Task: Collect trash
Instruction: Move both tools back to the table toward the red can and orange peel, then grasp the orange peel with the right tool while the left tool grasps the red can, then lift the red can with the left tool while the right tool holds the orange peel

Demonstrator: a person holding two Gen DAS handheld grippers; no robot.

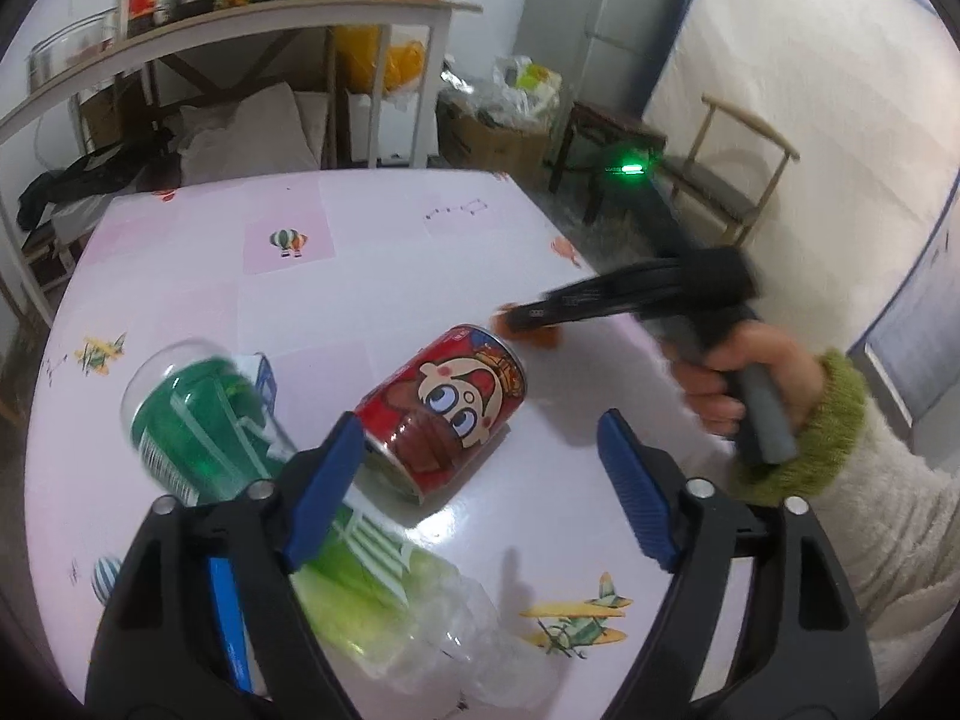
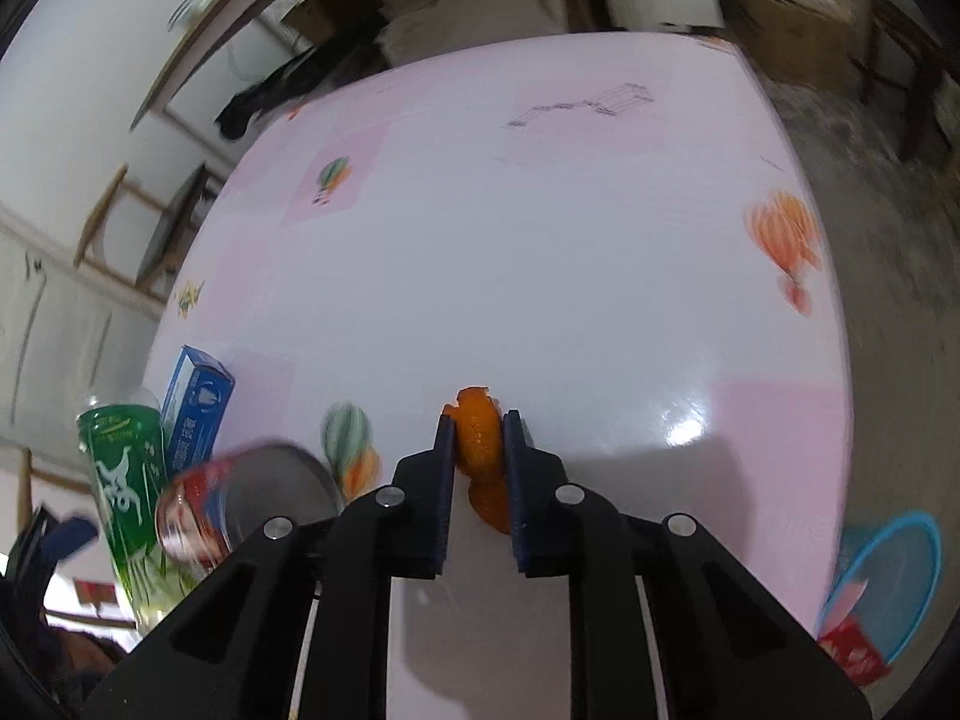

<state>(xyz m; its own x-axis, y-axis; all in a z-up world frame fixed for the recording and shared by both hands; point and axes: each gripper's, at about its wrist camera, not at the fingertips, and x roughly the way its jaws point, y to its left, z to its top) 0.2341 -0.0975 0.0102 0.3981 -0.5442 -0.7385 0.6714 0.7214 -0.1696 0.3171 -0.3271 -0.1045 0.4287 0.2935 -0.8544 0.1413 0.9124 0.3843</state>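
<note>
A red cartoon can lies on its side on the pink table. My left gripper stands open just in front of it, its left blue pad close to the can's base. A green bottle and a blue box lie to the left, with a crumpled clear plastic wrapper below. My right gripper is shut on a piece of orange peel, pinched between both pads above the table. In the left wrist view that right gripper shows beyond the can, held by a hand in a green cuff.
A blue basin sits on the floor past the table's right edge, with red packaging in it. A shelf with jars and pots stands behind the table. A cardboard box of bags and a wooden chair lie beyond.
</note>
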